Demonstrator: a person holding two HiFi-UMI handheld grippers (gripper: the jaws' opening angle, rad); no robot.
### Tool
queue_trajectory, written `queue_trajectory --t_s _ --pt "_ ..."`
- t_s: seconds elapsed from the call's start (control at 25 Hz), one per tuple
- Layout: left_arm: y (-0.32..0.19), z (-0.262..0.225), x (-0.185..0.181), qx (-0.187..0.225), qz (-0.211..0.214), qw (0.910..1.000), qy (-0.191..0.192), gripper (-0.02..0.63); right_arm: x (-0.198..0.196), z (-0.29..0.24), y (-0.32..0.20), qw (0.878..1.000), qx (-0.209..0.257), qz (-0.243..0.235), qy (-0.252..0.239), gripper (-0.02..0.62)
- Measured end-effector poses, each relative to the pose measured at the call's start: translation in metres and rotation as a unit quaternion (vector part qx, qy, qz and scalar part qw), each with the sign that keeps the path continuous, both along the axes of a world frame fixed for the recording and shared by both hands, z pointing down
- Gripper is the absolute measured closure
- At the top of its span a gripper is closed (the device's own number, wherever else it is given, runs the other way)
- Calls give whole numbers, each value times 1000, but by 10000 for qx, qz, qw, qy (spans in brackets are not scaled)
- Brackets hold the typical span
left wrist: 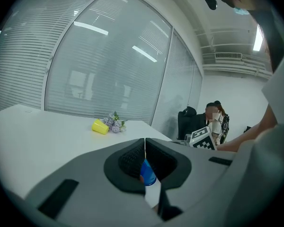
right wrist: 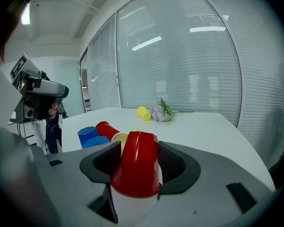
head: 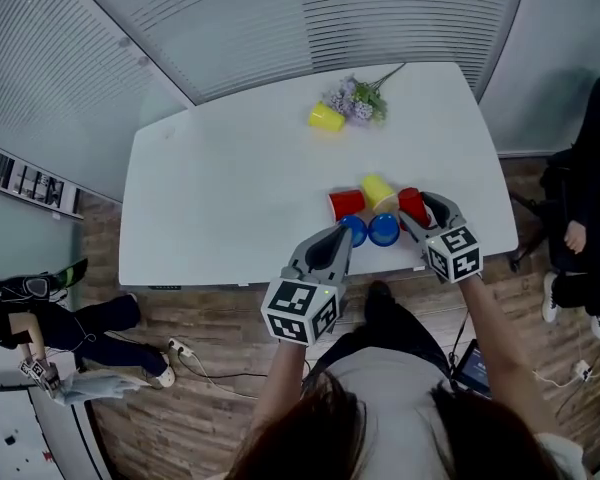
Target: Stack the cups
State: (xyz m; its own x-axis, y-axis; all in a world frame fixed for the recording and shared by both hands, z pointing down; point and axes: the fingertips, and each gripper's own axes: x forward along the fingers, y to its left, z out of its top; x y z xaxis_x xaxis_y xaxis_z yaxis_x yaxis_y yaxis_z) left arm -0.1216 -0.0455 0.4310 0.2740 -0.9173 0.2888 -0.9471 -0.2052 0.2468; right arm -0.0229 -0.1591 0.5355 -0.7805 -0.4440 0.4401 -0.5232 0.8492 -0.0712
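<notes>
On the white table point(head: 230, 198), near its front edge, lies a cluster of cups. My left gripper point(head: 345, 234) is shut on the wall of a blue cup point(head: 354, 230); that cup point(left wrist: 147, 173) shows as a thin blue strip pinched between the jaws in the left gripper view. A second blue cup point(head: 384, 230) lies beside it. My right gripper point(head: 421, 208) is shut on a red cup point(head: 412, 206), which fills the jaws, tilted, in the right gripper view point(right wrist: 137, 167). Behind them lie another red cup point(head: 346, 204) and a yellow cup point(head: 378, 190).
Another yellow cup point(head: 326, 118) lies on its side by a sprig of purple flowers point(head: 358, 98) at the table's far side. A person sits in a chair point(head: 590, 228) off the right end. Another person point(head: 40, 318) is at the lower left.
</notes>
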Motion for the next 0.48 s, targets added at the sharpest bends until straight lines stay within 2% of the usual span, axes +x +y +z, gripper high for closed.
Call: queue_trajectory --t_s 0.48 --pt "10 1 5 -17 149 9999 -20 583 13 1 17 9994 314 139 -37 328"
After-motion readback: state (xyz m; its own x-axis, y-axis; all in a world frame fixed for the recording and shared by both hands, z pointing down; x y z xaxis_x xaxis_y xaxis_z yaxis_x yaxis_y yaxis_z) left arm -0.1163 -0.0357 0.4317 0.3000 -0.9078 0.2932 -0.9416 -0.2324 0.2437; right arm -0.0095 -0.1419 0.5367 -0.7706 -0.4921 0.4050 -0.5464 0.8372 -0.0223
